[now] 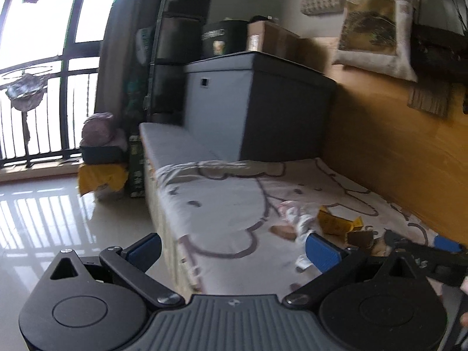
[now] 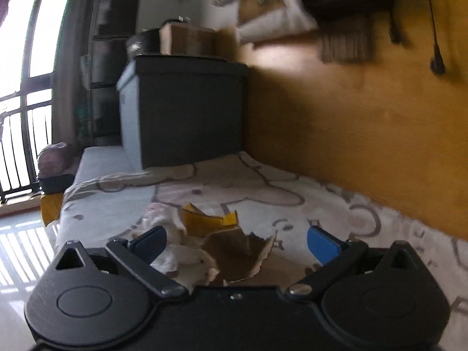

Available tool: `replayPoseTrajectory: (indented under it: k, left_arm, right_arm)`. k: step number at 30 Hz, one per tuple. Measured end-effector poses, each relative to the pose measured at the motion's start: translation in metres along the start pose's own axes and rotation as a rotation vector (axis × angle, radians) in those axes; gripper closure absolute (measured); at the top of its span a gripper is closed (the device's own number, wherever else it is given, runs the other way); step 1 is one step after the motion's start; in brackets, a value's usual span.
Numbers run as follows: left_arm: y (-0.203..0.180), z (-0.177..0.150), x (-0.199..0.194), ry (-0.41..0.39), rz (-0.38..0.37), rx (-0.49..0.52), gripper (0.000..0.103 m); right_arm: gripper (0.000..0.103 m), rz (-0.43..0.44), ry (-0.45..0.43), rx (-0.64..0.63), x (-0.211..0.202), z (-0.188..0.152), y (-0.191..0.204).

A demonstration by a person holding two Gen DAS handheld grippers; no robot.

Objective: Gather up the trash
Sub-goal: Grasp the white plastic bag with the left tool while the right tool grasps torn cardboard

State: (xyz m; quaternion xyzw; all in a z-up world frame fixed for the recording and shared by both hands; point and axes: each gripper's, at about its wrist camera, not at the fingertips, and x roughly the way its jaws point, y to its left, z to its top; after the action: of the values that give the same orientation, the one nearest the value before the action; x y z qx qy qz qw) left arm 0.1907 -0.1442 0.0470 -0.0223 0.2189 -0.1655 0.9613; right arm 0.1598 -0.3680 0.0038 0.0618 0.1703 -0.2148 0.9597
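Trash lies in a small heap on the printed bed sheet (image 2: 263,187): a torn brown cardboard piece (image 2: 239,253), a crumpled yellow wrapper (image 2: 209,222) just beyond it, and white crumpled paper (image 2: 172,234) to the left of both.

Right gripper (image 2: 237,241): fingers spread wide, nothing between the pads. The cardboard piece sits in the gap between the fingers, close to the gripper body; contact cannot be told. The white paper lies against the inner side of the left finger (image 2: 150,241). The yellow wrapper lies ahead of the fingertips, slightly left of centre.

Left gripper (image 1: 234,247): fingers also spread wide, holding nothing; bare sheet between them. From here the yellow wrapper (image 1: 336,222) and white paper (image 1: 298,219) lie just beyond its right finger (image 1: 321,251), with the right gripper (image 1: 421,248) reaching in further right.

Far ahead of both pairs of fingers, a dark storage box (image 1: 263,102) stands on the bed against the wooden wall panel (image 2: 351,131). Off to the left, a tiled floor (image 1: 58,219).
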Motion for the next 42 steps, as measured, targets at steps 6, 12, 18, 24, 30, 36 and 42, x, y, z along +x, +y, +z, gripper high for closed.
replayPoseTrajectory:
  k: [6,12,18,24,30,36,42]
  left_arm:
    - [-0.025,0.003,0.042,0.025,-0.068,0.007,0.0]
    - [-0.038,0.004,0.084,0.075,-0.106,-0.009,0.0]
    - [-0.045,0.006,0.117,0.091,-0.16,0.002,0.0]
    - [-0.061,0.009,0.147,0.114,-0.178,0.023,0.0]
    - [-0.083,0.007,0.175,0.138,-0.194,0.038,0.0]
    - [-0.1,0.001,0.201,0.172,-0.169,0.076,0.014]
    - [-0.107,-0.005,0.222,0.2,-0.131,0.117,0.039]
  right_arm:
    - [0.0,0.014,0.086,0.156,0.052,-0.001,-0.017]
    - [0.0,-0.005,0.171,0.244,0.1,-0.002,-0.012]
    - [0.0,-0.064,0.247,0.289,0.133,-0.01,-0.001]
    - [0.025,0.02,0.238,0.308,0.125,-0.028,-0.011]
    - [0.036,0.084,0.188,0.272,0.101,-0.029,-0.019]
    - [0.042,0.151,0.199,0.288,0.092,-0.034,-0.027]
    - [0.047,0.182,0.216,0.319,0.093,-0.036,-0.034]
